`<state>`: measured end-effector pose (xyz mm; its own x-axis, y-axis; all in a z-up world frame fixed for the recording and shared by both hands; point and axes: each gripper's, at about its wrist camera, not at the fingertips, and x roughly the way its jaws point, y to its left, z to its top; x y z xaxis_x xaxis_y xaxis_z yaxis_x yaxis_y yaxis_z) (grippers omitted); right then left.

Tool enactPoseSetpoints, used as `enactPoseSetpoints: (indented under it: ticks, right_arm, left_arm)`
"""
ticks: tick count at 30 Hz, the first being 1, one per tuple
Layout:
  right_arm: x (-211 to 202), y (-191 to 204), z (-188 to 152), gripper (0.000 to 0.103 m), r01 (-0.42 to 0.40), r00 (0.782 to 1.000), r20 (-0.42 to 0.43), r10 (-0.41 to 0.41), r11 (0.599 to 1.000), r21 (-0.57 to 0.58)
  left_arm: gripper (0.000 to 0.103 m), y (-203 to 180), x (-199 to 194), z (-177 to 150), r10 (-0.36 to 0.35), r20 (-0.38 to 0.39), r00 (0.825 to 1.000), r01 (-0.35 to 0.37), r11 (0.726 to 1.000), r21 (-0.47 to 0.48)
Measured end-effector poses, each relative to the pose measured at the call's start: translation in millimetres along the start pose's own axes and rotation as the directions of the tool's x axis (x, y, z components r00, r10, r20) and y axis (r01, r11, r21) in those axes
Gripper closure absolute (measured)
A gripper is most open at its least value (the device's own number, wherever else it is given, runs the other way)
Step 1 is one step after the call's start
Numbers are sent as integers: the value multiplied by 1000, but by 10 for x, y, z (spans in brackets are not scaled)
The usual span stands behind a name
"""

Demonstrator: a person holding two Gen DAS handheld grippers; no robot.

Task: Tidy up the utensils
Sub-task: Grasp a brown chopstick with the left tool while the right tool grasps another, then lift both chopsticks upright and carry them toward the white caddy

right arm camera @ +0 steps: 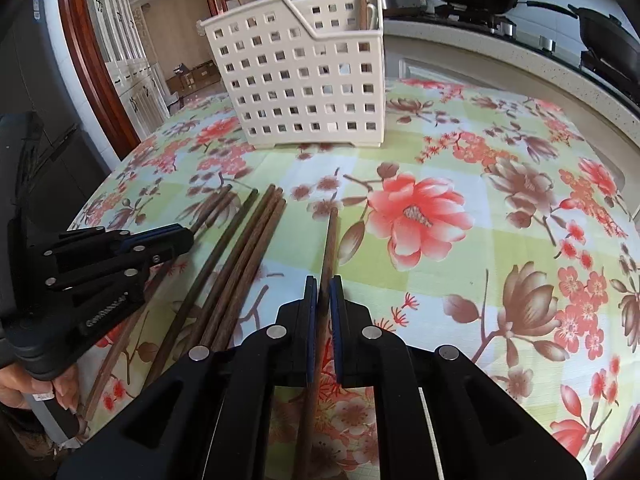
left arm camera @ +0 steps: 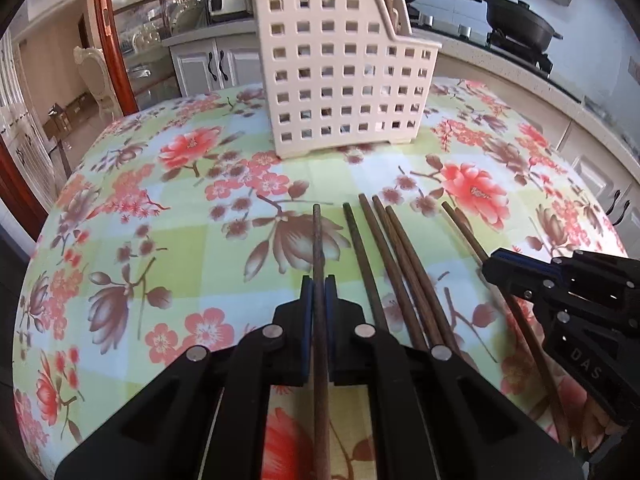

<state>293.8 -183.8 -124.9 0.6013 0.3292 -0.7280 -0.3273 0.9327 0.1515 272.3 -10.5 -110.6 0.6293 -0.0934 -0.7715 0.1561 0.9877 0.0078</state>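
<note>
The surface (left arm camera: 168, 240) is covered by a cloth printed with red and brown flowers on pale green and white checks. At its far edge stands a cream plastic basket (left arm camera: 344, 76), box-shaped, its walls pierced by rows of square holes, with thin brown sticks rising from it. Behind it runs a speckled counter with a stove carrying two dark pans (left arm camera: 520, 20); white cabinets and a red wooden door frame lie to the left. Loose chopsticks (left arm camera: 396, 264), slim, round, dark wood, lie side by side near the near edge. The left hand-held gripper (left arm camera: 319, 292) is clenched on one chopstick (left arm camera: 317, 240). The right hand-held gripper (right arm camera: 323, 292) is clenched on another chopstick (right arm camera: 331, 240).
</note>
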Motion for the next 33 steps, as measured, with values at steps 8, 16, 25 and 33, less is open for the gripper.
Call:
enactPoseSetpoints:
  ticks: [8, 16, 25, 33]
  right_arm:
    - [-358, 146, 137, 95, -20, 992, 121, 24, 999, -35]
    - [-210, 126, 89, 84, 53, 999, 1, -53, 997, -53]
    - [77, 171, 56, 72, 97, 992, -71, -104, 990, -98]
    - [127, 173, 60, 97, 118, 989, -71, -128, 985, -128]
  left_arm:
    - [97, 93, -501, 45, -27, 108, 994, 30, 999, -21]
    - [97, 135, -672, -51, -38, 127, 991, 42, 999, -26]
    - [97, 144, -684, -103, -54, 133, 990, 58, 998, -26]
    - [97, 231, -649, -119, -56, 128, 990, 63, 997, -49]
